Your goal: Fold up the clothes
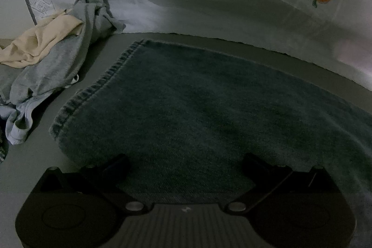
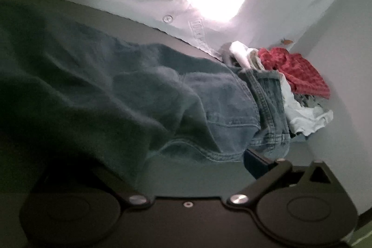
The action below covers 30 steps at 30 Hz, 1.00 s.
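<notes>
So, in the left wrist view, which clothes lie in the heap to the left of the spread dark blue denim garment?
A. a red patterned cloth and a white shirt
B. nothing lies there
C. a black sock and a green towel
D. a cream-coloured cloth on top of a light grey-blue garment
D: the crumpled cream-coloured cloth rests on the light grey-blue garment, left of the hemmed edge of the spread dark blue denim garment.
</notes>
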Tool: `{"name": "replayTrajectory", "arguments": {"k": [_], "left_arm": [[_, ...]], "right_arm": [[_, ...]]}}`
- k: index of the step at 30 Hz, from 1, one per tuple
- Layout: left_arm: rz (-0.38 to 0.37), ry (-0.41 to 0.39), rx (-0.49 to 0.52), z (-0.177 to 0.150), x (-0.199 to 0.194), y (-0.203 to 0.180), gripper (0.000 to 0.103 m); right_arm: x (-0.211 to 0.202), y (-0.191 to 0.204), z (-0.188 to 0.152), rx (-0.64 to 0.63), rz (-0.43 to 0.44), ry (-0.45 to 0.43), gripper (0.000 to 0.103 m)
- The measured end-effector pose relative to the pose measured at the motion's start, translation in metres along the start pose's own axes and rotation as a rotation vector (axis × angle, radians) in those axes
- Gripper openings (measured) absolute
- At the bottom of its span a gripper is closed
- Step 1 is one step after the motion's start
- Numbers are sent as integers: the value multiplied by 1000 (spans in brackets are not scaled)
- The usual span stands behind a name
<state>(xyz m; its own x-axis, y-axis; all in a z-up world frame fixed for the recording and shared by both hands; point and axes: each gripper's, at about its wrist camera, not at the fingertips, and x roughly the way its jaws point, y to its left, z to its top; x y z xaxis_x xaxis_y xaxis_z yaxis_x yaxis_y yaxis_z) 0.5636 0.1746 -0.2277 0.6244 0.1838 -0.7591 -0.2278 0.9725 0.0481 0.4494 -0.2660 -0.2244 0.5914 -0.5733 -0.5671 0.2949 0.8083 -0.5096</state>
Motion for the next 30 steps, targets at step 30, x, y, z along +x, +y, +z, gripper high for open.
{"name": "replayTrajectory", "arguments": {"k": [30], "left_arm": [[99,56,-166,3,-3,-8,103]], "right_arm": [[137,-204,-75,1406,307,74,79]]}}
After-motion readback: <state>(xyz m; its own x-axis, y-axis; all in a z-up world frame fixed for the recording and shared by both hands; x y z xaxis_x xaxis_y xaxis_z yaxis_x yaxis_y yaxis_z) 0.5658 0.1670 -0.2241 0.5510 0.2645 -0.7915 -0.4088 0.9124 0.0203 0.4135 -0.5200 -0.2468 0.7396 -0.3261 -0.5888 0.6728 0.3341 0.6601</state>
